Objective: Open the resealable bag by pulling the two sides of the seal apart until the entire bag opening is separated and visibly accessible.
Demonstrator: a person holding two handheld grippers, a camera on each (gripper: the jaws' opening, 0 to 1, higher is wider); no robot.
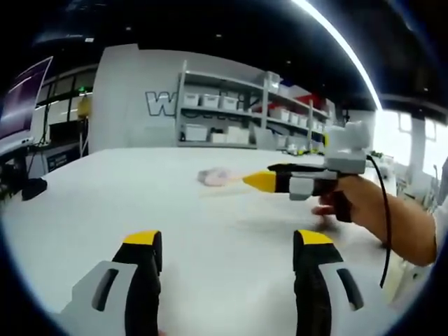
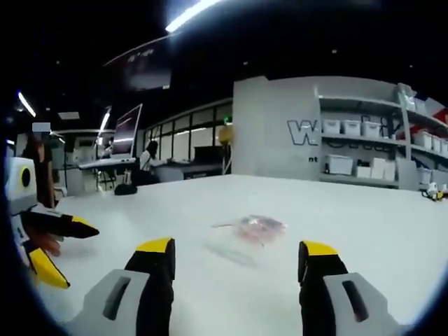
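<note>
Bag: we are seeing the bag (image 2: 257,227) lying flat and sealed mid-surface (image 2: 364,231), untouched.
Grippers: we are holding the left gripper (image 1: 227,255) and right gripper (image 2: 236,262) wide, empty, lining up for the seal.

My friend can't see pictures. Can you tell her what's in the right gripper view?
A small clear plastic resealable bag with pinkish contents lies alone on a wide white table, untouched. The right hand-held gripper, black with yellow tips, points at it with jaws open and empty. The left hand-held gripper pokes in at the left edge, also open; grey shelves of white bins stand behind.
</note>
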